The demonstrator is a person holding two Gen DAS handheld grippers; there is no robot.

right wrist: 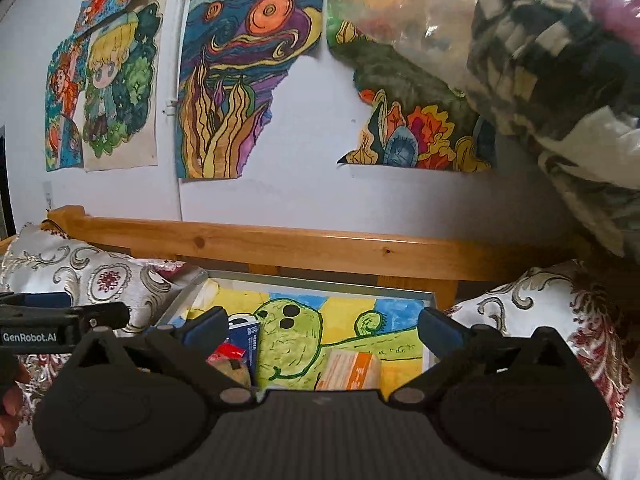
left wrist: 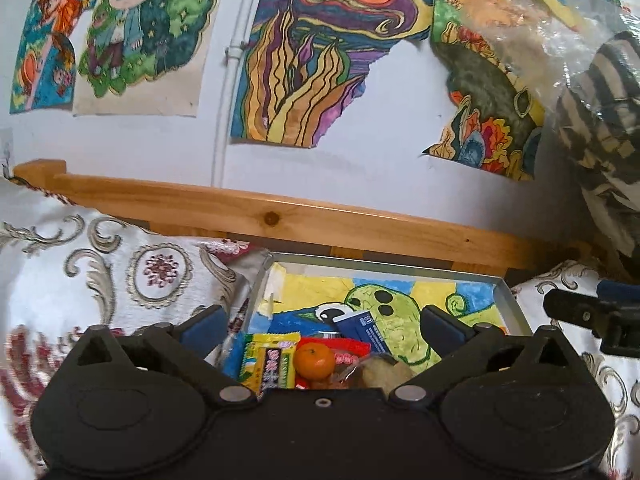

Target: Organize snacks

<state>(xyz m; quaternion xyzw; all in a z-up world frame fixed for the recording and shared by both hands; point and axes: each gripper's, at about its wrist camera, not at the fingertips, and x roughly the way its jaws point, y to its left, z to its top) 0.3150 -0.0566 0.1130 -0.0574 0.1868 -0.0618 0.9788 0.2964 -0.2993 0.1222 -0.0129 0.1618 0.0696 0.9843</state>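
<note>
Several snacks, including a tangerine [left wrist: 314,361], already lie in the tray [left wrist: 505,293]; both grippers' jaws gape empty; remaining snacks, probably off-view.

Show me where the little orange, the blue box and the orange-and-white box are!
little orange [left wrist: 314,361], left wrist view, middle of its peel.
blue box [left wrist: 362,329], left wrist view, its printed face.
orange-and-white box [right wrist: 349,369], right wrist view, its top face.

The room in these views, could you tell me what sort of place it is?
Probably a child's bedroom at home: hand-coloured drawings taped to the wall, a wooden bed rail, and patterned bedding around the snack tray.
</note>
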